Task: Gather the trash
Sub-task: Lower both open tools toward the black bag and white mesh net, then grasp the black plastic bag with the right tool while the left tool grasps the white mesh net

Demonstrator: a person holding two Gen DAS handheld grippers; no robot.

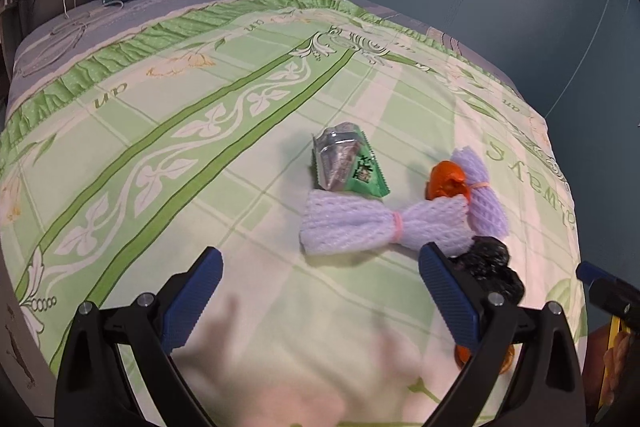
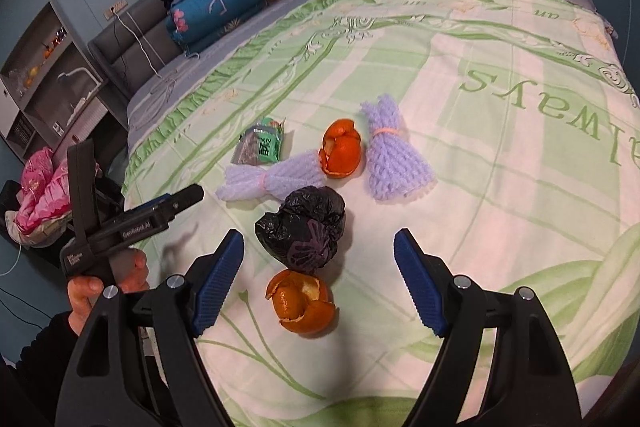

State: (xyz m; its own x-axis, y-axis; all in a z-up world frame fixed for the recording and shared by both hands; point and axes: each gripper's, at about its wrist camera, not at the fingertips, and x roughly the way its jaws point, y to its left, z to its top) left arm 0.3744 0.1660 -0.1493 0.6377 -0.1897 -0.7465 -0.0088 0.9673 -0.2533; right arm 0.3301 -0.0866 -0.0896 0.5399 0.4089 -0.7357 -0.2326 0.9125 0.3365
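Note:
Trash lies on the green patterned bedspread (image 2: 500, 187). It includes a knotted black bag (image 2: 308, 227), two orange peels (image 2: 302, 303) (image 2: 340, 151), two purple foam nets (image 2: 272, 179) (image 2: 394, 155) and a green and silver wrapper (image 2: 262, 145). My right gripper (image 2: 320, 239) hangs open above the bedspread; the black bag and the nearer peel show between its fingers, untouched. My left gripper (image 1: 320, 259) is also open and holds nothing, with a foam net (image 1: 380, 225) just beyond its tips and the wrapper (image 1: 348, 163) farther off. Its right finger hides part of the black bag (image 1: 492, 263) and of a peel (image 1: 464, 353).
Folded quilts (image 2: 216, 11) and a black garment are stacked by the grey headboard (image 2: 132, 27). A shelf unit (image 2: 44, 67) and a pink bundle (image 2: 44, 195) stand past the bed's left edge. A hand (image 2: 104, 279) holds the left tool there. Blue walls surround the bed.

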